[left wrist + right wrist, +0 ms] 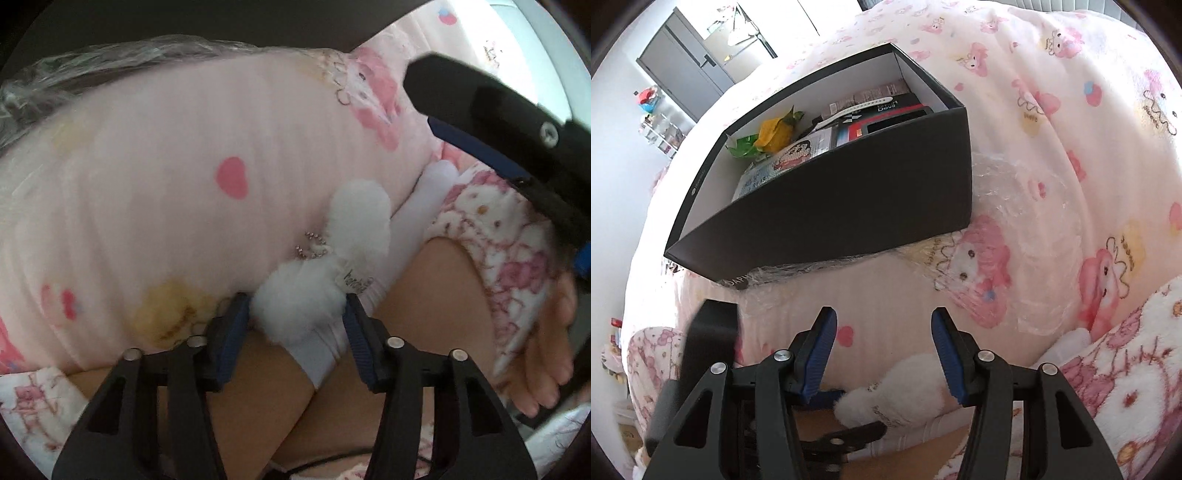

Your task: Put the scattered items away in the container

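A white fluffy plush keychain (pixel 332 266) with a small bead chain and tag lies on the pink patterned bedsheet (pixel 155 155), over a white sock (pixel 417 218). My left gripper (pixel 295 317) has its blue pads on either side of the plush's lower pom and the sock. The plush also shows in the right wrist view (pixel 886 391), low between the fingers. My right gripper (pixel 884 347) is open and empty above the bed. The black box (pixel 849 199) with a white inside stands farther up the bed and holds books, a white strap and a yellow-green wrapper.
Crinkled clear plastic (pixel 1027 206) lies beside and under the box. A fleece blanket (pixel 1126 376) with pink cartoon print bunches at the right. The person's legs and foot (pixel 546 362) are close under the left gripper. A grey door and shelves stand far back left.
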The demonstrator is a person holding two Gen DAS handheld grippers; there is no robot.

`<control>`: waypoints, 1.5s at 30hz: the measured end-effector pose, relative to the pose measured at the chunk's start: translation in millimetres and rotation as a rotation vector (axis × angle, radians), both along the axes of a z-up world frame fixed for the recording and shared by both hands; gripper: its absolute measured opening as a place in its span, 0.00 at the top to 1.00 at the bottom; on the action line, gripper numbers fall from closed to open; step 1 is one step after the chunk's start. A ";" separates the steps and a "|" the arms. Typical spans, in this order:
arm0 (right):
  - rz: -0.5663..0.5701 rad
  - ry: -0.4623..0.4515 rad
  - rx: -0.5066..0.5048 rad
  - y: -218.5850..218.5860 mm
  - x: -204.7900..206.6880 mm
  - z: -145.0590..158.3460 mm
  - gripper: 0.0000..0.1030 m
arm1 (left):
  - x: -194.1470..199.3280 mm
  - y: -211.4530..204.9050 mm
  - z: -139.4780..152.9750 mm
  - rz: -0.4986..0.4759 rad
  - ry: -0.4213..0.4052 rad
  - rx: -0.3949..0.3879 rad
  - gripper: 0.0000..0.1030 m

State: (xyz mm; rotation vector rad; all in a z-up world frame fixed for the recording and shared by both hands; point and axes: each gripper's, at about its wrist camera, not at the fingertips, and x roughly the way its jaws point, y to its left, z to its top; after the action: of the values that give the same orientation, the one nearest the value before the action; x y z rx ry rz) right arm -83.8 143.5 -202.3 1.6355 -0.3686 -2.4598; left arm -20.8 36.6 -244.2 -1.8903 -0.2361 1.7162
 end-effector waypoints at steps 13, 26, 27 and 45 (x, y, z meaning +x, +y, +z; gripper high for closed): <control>0.054 -0.062 -0.030 -20.9 -13.5 -10.5 0.52 | -30.4 -108.4 83.9 0.250 0.257 -0.113 0.83; 0.143 -0.203 -0.052 -34.5 3.9 -44.1 0.52 | -13.1 -162.9 66.9 0.369 0.178 -0.059 0.72; 0.149 -0.198 -0.056 -32.5 7.0 -43.7 0.52 | -8.3 -165.0 67.6 0.364 0.174 -0.044 0.72; 0.099 -0.102 -0.011 -33.8 -11.4 -45.1 0.66 | -7.2 -177.2 79.1 0.456 0.192 -0.027 0.72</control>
State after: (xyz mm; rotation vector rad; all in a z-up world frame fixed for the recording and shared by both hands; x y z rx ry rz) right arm -95.2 109.7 -247.4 1.7362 -0.3060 -2.3057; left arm -28.0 -140.5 -165.1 -1.7665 -0.6086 2.1919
